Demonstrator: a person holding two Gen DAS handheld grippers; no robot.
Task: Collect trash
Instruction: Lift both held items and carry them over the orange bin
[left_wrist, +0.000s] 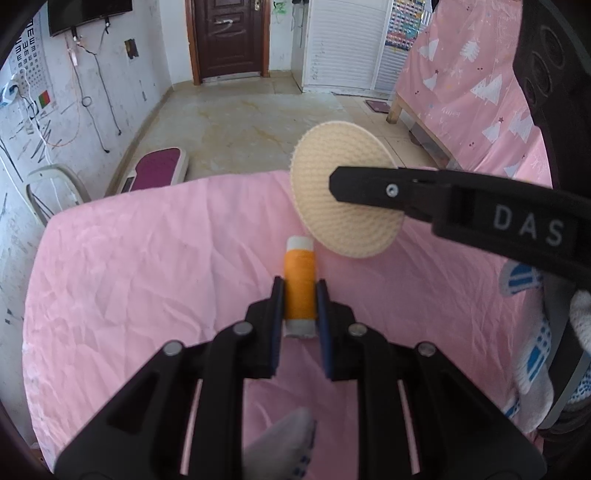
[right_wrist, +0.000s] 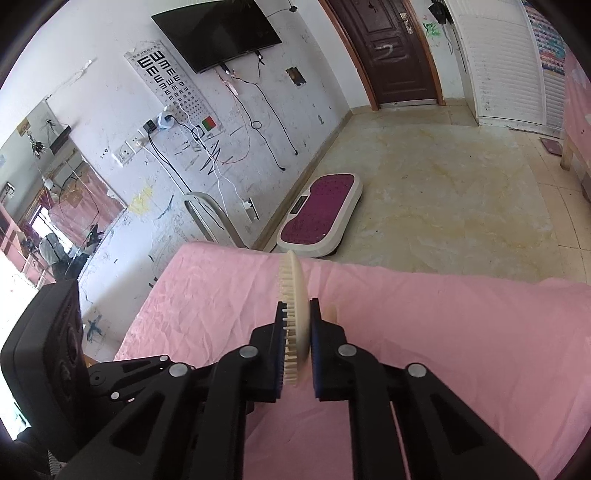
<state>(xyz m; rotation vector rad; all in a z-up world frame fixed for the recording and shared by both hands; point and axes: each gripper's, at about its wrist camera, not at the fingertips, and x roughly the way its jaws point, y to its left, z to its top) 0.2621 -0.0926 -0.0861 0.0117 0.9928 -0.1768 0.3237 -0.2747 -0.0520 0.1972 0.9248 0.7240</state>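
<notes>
The left gripper (left_wrist: 300, 291) is clamped on a spool of orange thread with white ends (left_wrist: 299, 286), which sits on the wrinkled pink cloth (left_wrist: 147, 266) — fingers pressed against both its sides. The right gripper (right_wrist: 297, 310) pinches a round cream plastic brush disc with short bristles (right_wrist: 295, 295) edge-on, held just above the cloth — beside the spool, slightly beyond it.
</notes>
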